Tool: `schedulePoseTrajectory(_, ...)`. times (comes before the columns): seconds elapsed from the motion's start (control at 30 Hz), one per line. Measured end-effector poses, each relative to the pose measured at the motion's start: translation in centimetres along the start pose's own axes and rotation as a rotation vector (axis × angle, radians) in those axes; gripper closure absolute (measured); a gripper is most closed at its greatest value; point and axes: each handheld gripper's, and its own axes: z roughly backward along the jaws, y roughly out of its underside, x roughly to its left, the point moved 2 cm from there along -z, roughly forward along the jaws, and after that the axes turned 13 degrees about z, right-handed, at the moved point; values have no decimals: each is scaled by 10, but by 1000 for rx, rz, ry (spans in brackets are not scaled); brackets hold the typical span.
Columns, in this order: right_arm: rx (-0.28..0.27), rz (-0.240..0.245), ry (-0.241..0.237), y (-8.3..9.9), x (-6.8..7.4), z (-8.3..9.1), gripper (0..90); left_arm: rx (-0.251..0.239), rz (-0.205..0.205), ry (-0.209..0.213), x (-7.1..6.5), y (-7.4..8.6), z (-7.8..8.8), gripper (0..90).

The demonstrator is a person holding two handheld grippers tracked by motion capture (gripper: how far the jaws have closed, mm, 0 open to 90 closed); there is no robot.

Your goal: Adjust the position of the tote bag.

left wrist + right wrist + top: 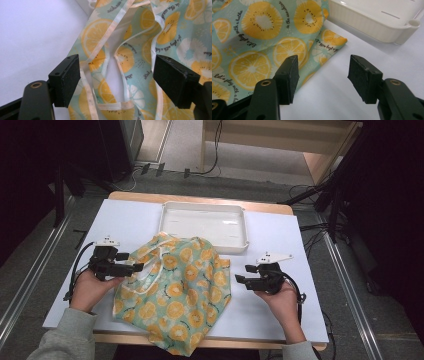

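A teal cloth bag printed with orange slices (175,290) lies crumpled on the white table, its near corner hanging over the front edge. My left gripper (139,267) is at the bag's left edge, open, with the pale handle straps (110,52) lying on the cloth between and beyond its jaws, unpinched. My right gripper (241,274) is open just right of the bag, over bare table; the bag's right corner (332,41) lies beyond its left jaw. The same bag (257,45) spreads to the left in the right gripper view.
A shallow white tray (204,208) stands behind the bag, touching its far edge, and appears again as the white tray (372,25). The white table top (280,315) is bordered by a wooden rim. Cables and dark stands surround the table on the floor.
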Motion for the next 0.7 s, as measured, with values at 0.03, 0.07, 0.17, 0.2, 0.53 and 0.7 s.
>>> schedulePoseTrajectory(0.03, 0, 0, 0, 0, 0, 0, 429, 6, 0, -2, 0, 0, 0, 228)
schedulePoseTrajectory(0.07, 0, -1, 0, 0, 0, 0, 429, 10, 4, -4, 0, 0, -1, 232)
schedulePoseTrajectory(0.17, 0, 0, 0, 0, 0, 0, 429, 10, 6, -2, 0, 0, -1, 240)
schedulePoseTrajectory(0.2, 0, -1, 0, 0, 0, 0, 430, 9, 4, -1, 0, 0, 0, 240)
schedulePoseTrajectory(0.53, 1, 0, -1, 0, 0, 0, 429, -5, 12, -14, 2, 0, 2, 238)
schedulePoseTrajectory(0.7, 1, -1, -2, 0, 0, 0, 429, -31, 31, -33, 3, -2, 4, 169)
